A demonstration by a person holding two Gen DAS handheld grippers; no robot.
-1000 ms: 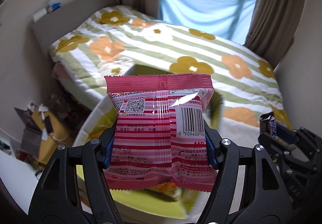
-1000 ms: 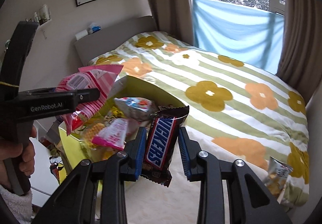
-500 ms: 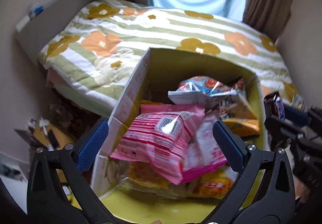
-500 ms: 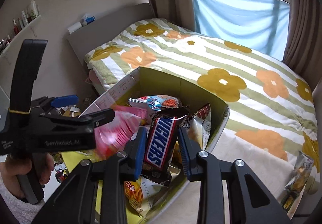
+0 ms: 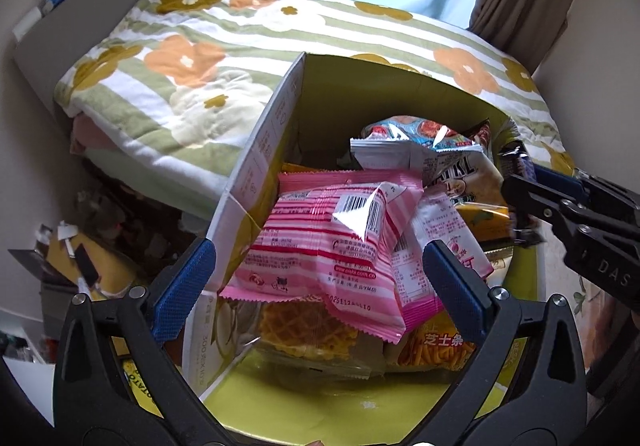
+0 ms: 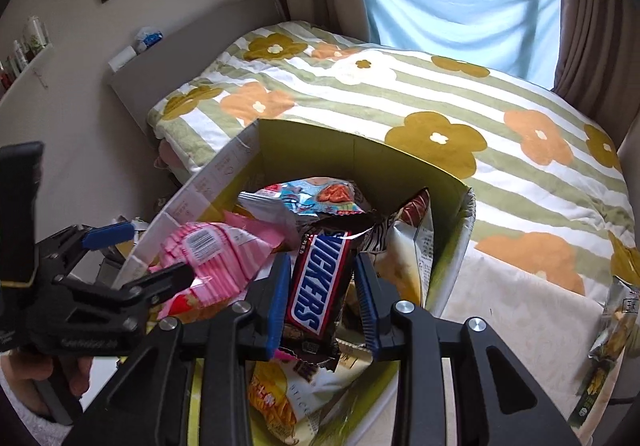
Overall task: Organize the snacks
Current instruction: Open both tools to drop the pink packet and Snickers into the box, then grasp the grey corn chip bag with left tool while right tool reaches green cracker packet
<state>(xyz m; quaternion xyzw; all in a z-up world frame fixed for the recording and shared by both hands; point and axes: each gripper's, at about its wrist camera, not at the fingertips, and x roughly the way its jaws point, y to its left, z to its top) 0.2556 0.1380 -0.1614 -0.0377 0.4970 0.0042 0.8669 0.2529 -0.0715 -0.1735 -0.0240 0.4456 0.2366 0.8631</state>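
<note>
A yellow-green cardboard box (image 5: 384,81) on the bed holds several snack packs. A pink striped snack bag (image 5: 320,242) lies on top of the pile; it also shows in the right wrist view (image 6: 216,258). My left gripper (image 5: 320,282) is open and empty, its jaws spread above that bag. My right gripper (image 6: 320,286) is shut on a Snickers bar (image 6: 320,278) and holds it upright over the box (image 6: 360,153). The right gripper also shows at the right edge of the left wrist view (image 5: 560,201).
The box stands on a flower-patterned bedspread (image 6: 440,93). A loose snack pack (image 6: 612,330) lies on the bed at the right. Clutter (image 5: 80,254) sits on the floor left of the bed. Curtains (image 6: 592,5) and a window are beyond.
My left gripper opened and let the pink bag fall onto the pile in the box. Both grippers moved forward and down over the box, the right still holding the Snickers bar.
</note>
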